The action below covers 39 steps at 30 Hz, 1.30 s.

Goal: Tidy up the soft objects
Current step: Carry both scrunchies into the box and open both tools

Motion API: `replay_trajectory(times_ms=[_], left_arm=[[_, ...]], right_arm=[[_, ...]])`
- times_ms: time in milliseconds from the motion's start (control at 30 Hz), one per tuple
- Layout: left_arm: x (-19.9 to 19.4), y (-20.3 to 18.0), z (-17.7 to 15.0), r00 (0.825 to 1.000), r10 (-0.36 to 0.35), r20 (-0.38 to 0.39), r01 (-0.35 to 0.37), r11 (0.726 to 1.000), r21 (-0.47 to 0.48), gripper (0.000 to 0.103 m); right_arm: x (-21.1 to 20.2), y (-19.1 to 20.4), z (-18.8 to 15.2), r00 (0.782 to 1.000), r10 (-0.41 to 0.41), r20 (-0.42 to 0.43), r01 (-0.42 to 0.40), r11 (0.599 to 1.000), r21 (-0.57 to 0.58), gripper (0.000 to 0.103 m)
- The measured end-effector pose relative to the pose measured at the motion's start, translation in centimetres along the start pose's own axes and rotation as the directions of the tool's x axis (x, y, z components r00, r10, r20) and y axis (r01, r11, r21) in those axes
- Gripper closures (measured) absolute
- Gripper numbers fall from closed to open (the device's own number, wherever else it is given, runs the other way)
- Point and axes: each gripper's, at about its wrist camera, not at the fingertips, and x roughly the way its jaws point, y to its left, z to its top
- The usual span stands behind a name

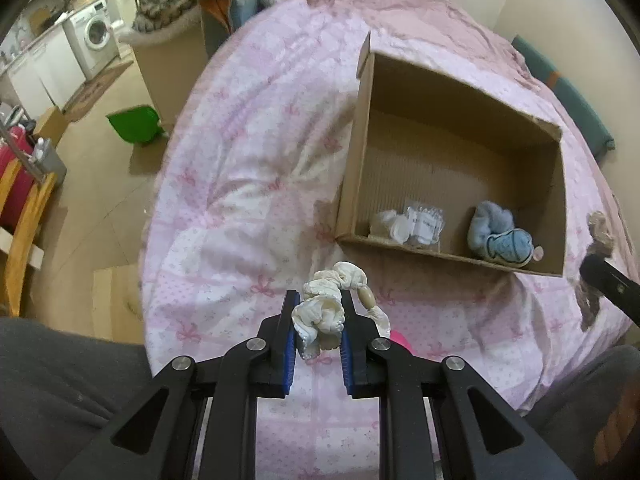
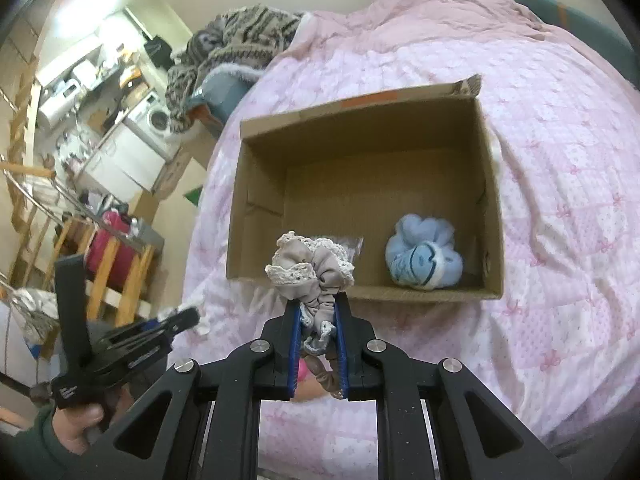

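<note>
My left gripper is shut on a cream scrunchie, held above the pink bedcover just short of the box's near wall. My right gripper is shut on a beige scrunchie with white lace trim, raised in front of the open cardboard box. The same box holds a light blue fluffy sock bundle, also visible as the blue bundle, and clear packets of white items. A beige piece and the right gripper's black tip show at the right edge.
The pink patterned duvet covers the bed. A hand holding the left gripper's black handle shows at lower left. Off the bed lie a green dustpan, a wooden chair, a washing machine and piled blankets.
</note>
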Motion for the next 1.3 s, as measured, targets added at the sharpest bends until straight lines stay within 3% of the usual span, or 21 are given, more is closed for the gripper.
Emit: replay_trajectory(times_ms=[133,233,333,567,700,767,833,900,1067,1300], left_arm=[[-1.5,-0.4,1.7,1.000,-0.024,-0.002,0.024,1.000,0.007,0.087],[-1.8,-1.3,3.7,0.998,-0.047,0.043,0.046,0.999,0.029,0.087],[-1.4,-1.9,5.5,0.994,-0.041,0.098,0.035,0.998,0.060,0.087],[0.6,-3.6,8.3,0.991,-0.074,0.113,0.062,0.993,0.102,0.087],[1.5,-4.6,8.7,0.981,-0.119,0.156,0.102,0.989,0.111,0.086],[1.8,-4.7,8.5,0.965,-0.142,0.221,0.124,0.988,0.095,0.085],[2.5,-5.5,8.1,0.958,-0.103,0.268,0.067,0.988,0.140,0.085],[3.8,-6.5,7.7,0.962,-0.071,0.262,0.018,0.980,0.198,0.085],[5.2,-6.7,7.7,0.970,-0.130,0.206,0.090,0.977,0.194,0.085],[5.7,-6.5,7.6,0.972,-0.105,0.209,0.074,0.986,0.152,0.083]], right_arm=[[-0.2,-1.3,0.7,1.000,0.011,0.023,-0.011,1.000,0.026,0.086],[0.4,-2.2,2.0,0.999,0.011,0.032,-0.013,0.999,0.051,0.086],[1.3,-2.8,3.3,0.999,-0.002,0.049,-0.001,0.999,0.048,0.086],[2.3,-4.0,5.1,0.992,-0.001,0.126,-0.003,0.999,0.037,0.086],[3.2,-4.6,4.6,0.984,0.005,0.178,-0.011,0.999,0.032,0.086],[3.7,-4.8,4.4,0.983,-0.023,0.184,0.016,0.999,0.040,0.086],[4.4,-5.0,4.4,0.984,-0.049,0.173,0.044,0.998,0.036,0.086],[5.2,-5.2,4.3,0.989,-0.043,0.144,0.036,0.998,0.050,0.086],[7.3,-6.1,4.1,0.998,-0.036,0.060,0.031,0.997,0.073,0.086],[9.0,-5.5,4.1,1.000,-0.019,0.021,0.018,0.998,0.054,0.086]])
